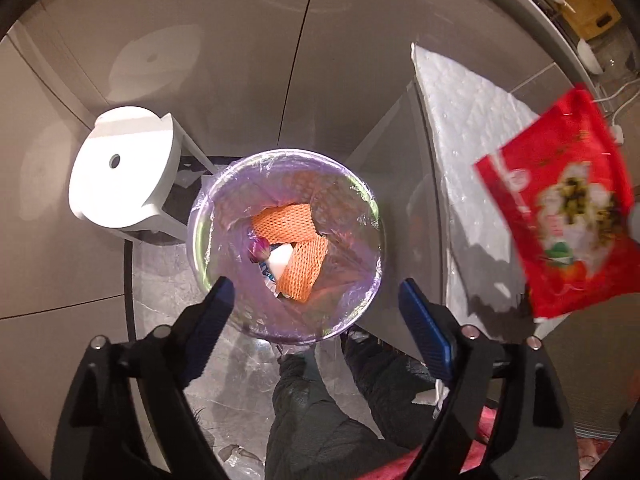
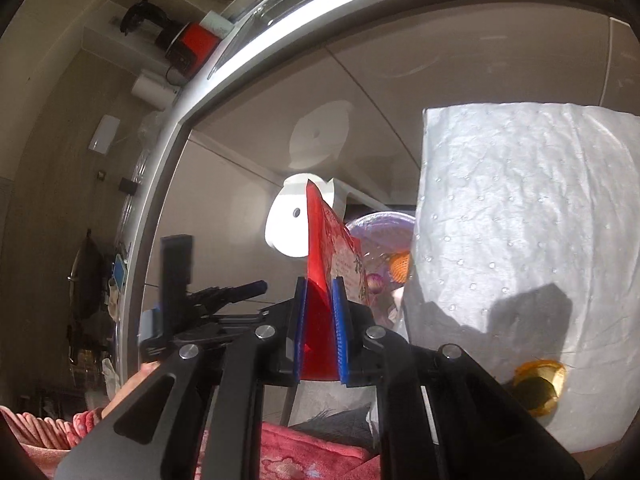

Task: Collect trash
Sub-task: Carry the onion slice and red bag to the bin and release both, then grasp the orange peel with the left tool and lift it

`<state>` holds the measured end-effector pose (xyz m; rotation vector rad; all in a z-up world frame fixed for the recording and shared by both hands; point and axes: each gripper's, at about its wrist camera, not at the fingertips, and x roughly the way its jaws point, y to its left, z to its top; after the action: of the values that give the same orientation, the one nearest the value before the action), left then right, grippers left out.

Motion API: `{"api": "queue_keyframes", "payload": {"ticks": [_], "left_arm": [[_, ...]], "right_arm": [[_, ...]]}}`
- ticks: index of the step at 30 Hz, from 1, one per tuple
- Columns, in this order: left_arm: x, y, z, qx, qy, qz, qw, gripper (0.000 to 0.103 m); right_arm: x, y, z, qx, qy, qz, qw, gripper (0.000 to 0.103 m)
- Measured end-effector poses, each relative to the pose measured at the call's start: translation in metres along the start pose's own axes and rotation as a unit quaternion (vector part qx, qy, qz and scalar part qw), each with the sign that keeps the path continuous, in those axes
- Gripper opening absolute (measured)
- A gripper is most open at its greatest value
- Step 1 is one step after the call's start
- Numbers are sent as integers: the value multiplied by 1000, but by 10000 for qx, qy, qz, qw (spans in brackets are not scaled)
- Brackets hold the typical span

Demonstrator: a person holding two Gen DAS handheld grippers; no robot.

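A round trash bin (image 1: pixel 362 216) lined with a clear purple bag stands on the floor, seen from above in the left wrist view. Orange foam nets (image 1: pixel 286 222) and a white scrap lie inside it. My left gripper (image 1: pixel 316 294) is open and empty above the bin's near rim. My right gripper (image 2: pixel 320 300) is shut on a red snack packet (image 2: pixel 320 248), held upright. The packet also shows in the left wrist view (image 1: pixel 560 216), in the air to the right of the bin. The bin (image 2: pixel 380 226) shows behind the packet in the right wrist view.
A white stool (image 1: pixel 120 168) stands left of the bin. A table covered with white padded sheet (image 1: pixel 472 128) is to the right; a yellow round wrapper (image 2: pixel 538 388) lies on it. The person's legs (image 1: pixel 320 408) are below the bin.
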<state>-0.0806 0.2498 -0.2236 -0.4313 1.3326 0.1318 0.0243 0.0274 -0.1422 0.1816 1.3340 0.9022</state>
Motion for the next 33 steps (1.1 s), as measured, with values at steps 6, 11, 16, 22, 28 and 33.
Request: {"api": "queue_keyframes", "payload": {"ticks": [6,11,16,22,28,33], "left_arm": [[-55,8,-23,-143,-415,112,9990,89],[-72,18,-34,-284,-536,332,9976,89],[-73,23,-39,-321,-567,568,9963,90],[-77,17,-38,-213,-652,653,9955,90],[-73,-5,-31,57,-665,502,9965,90],[-59,-47,-26,526,-603,252,9965,90]], "right_arm": [[76,9,8,-126,625,-29,9980,13],[141,18,8,-366,1095,-325,9928,13],[190,20,1,-717,1436,-718,9844,16],[173,19,4,-633,1329,-515,9878,64],[66,1,23,-86,307,-119,9994,78],[-55,-34,17,244,-825,-771,9933,92]]}}
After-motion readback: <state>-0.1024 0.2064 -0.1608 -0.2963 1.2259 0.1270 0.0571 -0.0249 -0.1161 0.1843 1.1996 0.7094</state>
